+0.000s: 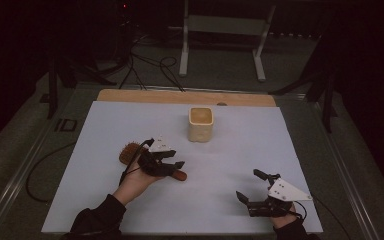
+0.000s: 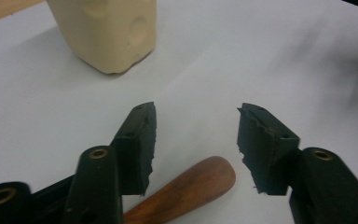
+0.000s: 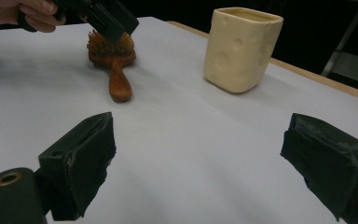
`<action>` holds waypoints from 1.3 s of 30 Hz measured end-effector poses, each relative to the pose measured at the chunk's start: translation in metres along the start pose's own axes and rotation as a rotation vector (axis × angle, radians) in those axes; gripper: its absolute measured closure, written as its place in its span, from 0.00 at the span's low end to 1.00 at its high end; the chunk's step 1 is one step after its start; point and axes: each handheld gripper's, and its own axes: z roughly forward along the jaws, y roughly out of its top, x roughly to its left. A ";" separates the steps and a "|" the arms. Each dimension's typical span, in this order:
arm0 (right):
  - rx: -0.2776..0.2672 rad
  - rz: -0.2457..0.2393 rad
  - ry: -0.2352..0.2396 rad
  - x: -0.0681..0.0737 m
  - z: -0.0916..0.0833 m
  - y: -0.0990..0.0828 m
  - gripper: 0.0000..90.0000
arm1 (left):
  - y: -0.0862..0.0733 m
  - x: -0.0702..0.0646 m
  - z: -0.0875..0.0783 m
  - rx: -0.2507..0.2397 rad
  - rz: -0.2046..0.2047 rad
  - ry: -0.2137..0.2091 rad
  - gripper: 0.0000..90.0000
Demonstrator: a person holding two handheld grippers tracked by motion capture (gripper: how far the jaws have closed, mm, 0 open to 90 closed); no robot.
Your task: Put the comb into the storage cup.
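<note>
No readable text, label, brand, number or sign appears on anything here.

Cream dimpled cup (image 1: 200,124), white table sheet (image 1: 260,150), grey floor cables (image 1: 150,67)

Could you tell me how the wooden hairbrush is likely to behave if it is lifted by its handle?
The hairbrush looks rigid wood, so it should not flex. Its handle is smooth, rounded and glossy, so it may slip or twist between the left gripper jaws. The bristled head looks wider than the handle, so that end would probably droop.
</note>
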 end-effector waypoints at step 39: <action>0.002 -0.009 0.009 0.000 0.001 0.000 0.10 | -0.018 0.003 0.042 0.217 -0.059 0.047 1.00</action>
